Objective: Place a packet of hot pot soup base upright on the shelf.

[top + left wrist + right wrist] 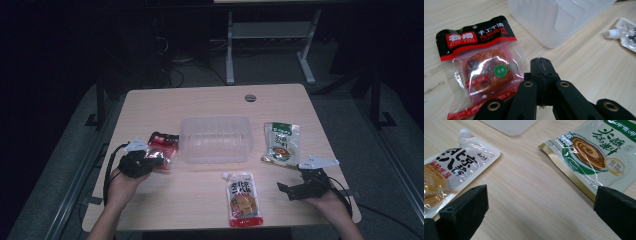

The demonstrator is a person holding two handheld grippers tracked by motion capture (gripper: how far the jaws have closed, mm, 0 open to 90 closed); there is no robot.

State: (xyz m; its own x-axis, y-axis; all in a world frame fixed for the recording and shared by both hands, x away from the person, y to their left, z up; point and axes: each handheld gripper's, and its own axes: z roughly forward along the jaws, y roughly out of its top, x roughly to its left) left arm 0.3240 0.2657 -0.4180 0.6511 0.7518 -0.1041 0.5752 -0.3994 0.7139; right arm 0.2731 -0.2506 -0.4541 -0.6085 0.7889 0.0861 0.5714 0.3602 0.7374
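Black jaws on the left gripper (pixel 541 62) are pressed tight together, with no gap between them and nothing held in them. They sit just beside the red and black snack packet (pixel 480 67), which lies flat on the tabletop (pixel 586 65) to one side of the closed tips. I cannot tell if the tips touch the packet's clear edge. The packet has a round brown snack inside and a small green sticker on the front. A little past the tips is the clear plastic tub (pixel 554 20), sitting on the wood. In the high view the left gripper (pixel 150 161) is at the left side of the tabletop, right at the packet (pixel 163 146), and the tub (pixel 216 139) is in the middle. The jaws of the right gripper (pixel 541 210) are wide open, with bare wood between them and nothing in them. Off one jaw lies the white pouch with a spout (pixel 451 175), flat on the tabletop. Off the other jaw lies the green and white sauce packet (pixel 594 155), also flat. In the high view the right gripper (pixel 292 187) rests near the front right, between the white pouch (pixel 244 199) and the green packet (pixel 282 143), touching neither.
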